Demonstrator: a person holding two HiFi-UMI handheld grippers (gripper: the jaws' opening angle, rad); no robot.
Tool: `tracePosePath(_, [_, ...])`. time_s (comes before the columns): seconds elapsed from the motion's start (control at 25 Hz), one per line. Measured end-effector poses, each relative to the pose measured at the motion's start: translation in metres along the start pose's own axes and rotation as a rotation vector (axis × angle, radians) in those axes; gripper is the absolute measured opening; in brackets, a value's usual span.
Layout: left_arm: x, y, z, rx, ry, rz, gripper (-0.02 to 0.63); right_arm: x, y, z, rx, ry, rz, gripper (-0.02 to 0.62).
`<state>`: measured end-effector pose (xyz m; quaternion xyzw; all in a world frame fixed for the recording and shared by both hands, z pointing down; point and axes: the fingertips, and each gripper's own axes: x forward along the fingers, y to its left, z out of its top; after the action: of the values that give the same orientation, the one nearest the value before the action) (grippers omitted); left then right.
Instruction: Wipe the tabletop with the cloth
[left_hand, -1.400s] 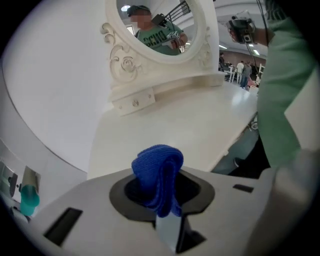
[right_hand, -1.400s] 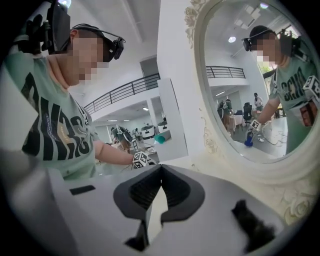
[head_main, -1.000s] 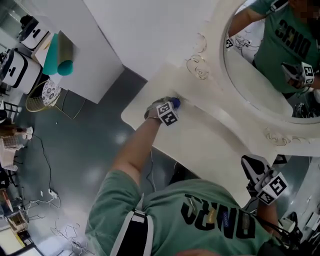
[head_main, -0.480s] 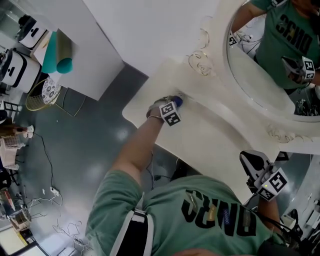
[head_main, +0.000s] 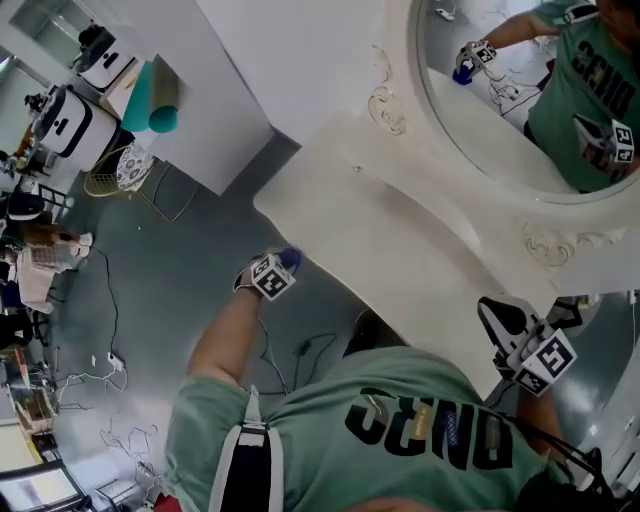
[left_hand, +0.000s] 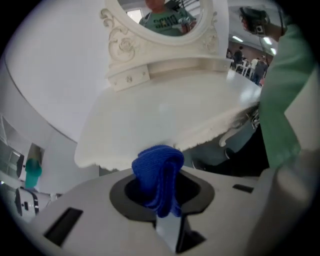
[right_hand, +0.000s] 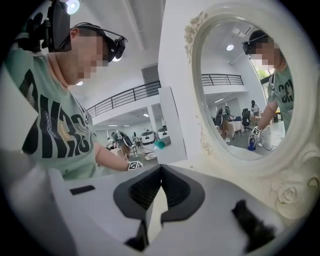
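Jaws first: the left gripper is clenching a bunched blue cloth, while the right gripper is pressing its jaws together with nothing between them. The grey floor is spreading under the left gripper, which is hanging just off the cream tabletop's front edge near its left corner, cloth clear of the surface. The oval mirror is standing at the back edge. The right gripper is hovering by the right front corner.
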<state>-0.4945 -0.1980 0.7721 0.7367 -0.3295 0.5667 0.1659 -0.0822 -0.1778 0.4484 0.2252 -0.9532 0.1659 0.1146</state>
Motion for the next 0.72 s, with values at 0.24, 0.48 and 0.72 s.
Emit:
tracePosePath(0.24, [-0.041,-0.060,-0.001,-0.114,-0.015,0.077,0.098,-0.088,0.016,-0.019,-0.003,-0.036,0.027,0.012])
tracePosePath(0.48, [-0.019,-0.024,0.166,-0.006,-0.174,0.114,0.099,-0.101,0.001,-0.011,0.026,-0.064,-0.049,0.012])
tracePosePath(0.72, [0.051,0.032,0.285,0.150,-0.195,0.114,0.098,-0.072,-0.020,-0.009,0.071,-0.039,-0.193,0.012])
